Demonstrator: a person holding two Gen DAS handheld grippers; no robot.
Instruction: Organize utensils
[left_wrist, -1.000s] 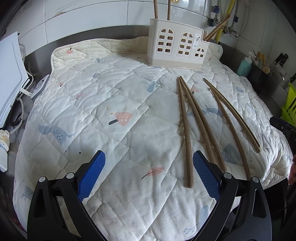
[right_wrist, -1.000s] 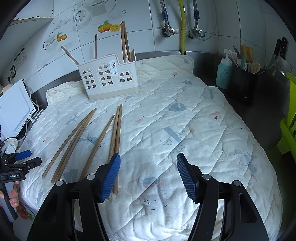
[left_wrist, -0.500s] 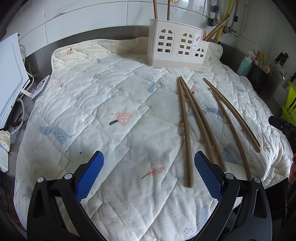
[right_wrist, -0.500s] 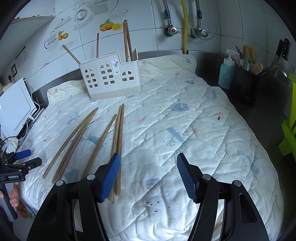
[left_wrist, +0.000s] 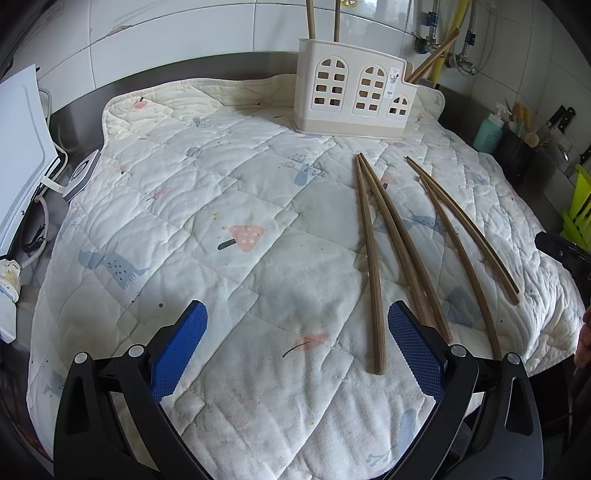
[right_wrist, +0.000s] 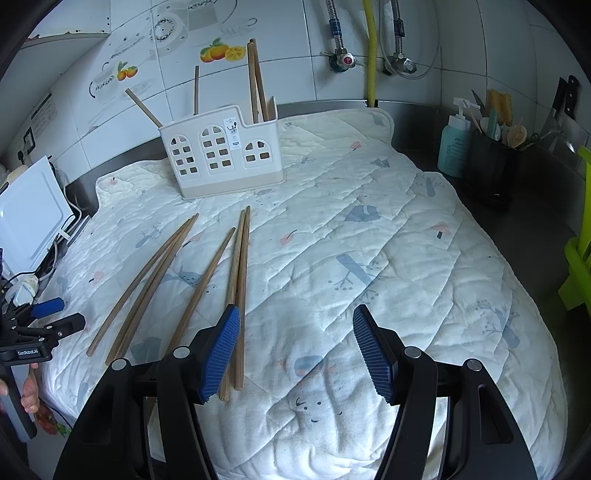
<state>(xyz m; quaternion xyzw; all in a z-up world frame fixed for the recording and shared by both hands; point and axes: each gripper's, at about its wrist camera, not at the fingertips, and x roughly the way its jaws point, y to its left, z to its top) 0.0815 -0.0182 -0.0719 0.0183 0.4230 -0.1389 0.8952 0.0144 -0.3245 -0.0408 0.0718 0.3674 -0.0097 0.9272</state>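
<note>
Two handheld grippers hover over a quilted mat (left_wrist: 258, 280) spread on a steel kitchen counter, the landmark for everything here. Nearest the mat's front edge, the left gripper (left_wrist: 295, 343) has its blue-padded jaws spread wide with nothing between them, and the right gripper (right_wrist: 295, 347) likewise holds its jaws apart and empty above bare quilting. Five loose wooden chopsticks (left_wrist: 373, 266) lie on the mat's middle, running roughly front to back; seen from the right wrist camera, the pair of them (right_wrist: 239, 288) closest to the right gripper ends just beside its left pad, though contact cannot be judged. Toward the mat's back edge stands a white utensil holder (right_wrist: 221, 155) with arched window cut-outs, several chopsticks (right_wrist: 255, 77) already upright or leaning inside it. Off the mat's right side sit a teal bottle (right_wrist: 454, 147) and a black caddy of kitchen tools (right_wrist: 491, 162); off its left side, a white appliance (right_wrist: 29, 214) and cables.
</note>
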